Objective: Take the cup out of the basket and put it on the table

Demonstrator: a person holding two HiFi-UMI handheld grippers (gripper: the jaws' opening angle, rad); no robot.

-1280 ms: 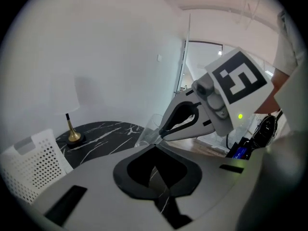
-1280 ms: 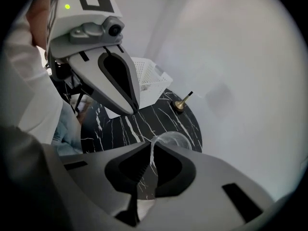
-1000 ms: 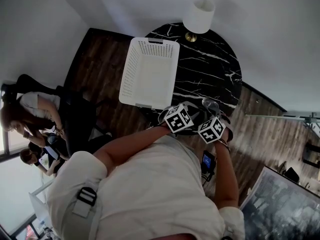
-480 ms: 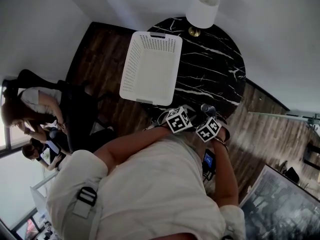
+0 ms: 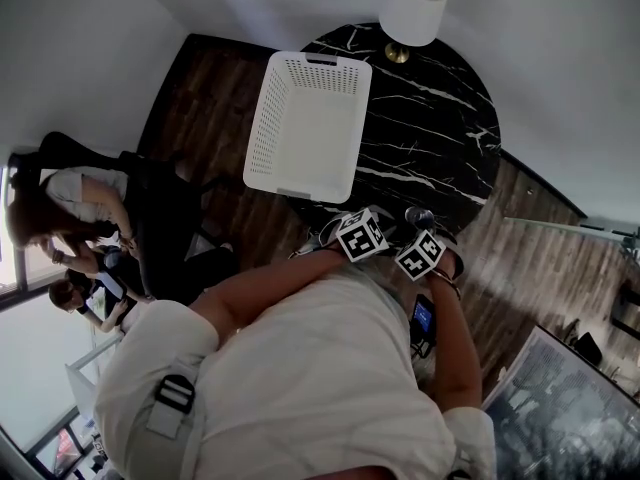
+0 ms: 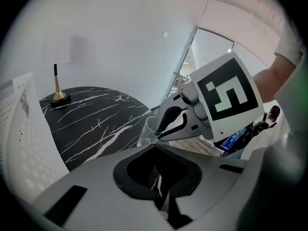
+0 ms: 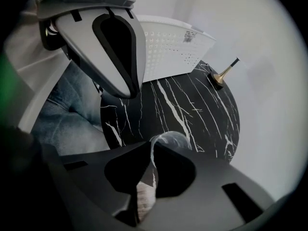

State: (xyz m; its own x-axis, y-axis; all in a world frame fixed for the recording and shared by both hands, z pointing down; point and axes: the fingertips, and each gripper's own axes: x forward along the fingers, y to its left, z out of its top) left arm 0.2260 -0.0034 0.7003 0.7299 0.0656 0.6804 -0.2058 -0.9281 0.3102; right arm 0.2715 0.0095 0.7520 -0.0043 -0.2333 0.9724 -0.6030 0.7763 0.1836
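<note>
A clear glass cup (image 5: 418, 215) is at the near edge of the round black marble table (image 5: 430, 118). My right gripper (image 5: 422, 230) is shut on the cup's wall. In the right gripper view the cup's rim (image 7: 168, 141) rises just past the jaws, over the table's edge. My left gripper (image 5: 372, 224) is close beside it on the left, shut and holding nothing. In the left gripper view the cup (image 6: 150, 129) shows under the right gripper's fingers (image 6: 175, 121). The white perforated basket (image 5: 305, 128) sits on the table's left side and overhangs its edge; I see nothing in it.
A lamp with a white shade (image 5: 412, 13) and a brass base (image 7: 219, 76) stands at the table's far side. Dark wood floor surrounds the table. People sit at the far left (image 5: 70, 228). A device with a lit screen (image 5: 422, 318) is on the right forearm.
The head camera shifted slightly, so the table and basket sit a little higher and further right in view. Both grippers stay at the table's near edge with the cup.
</note>
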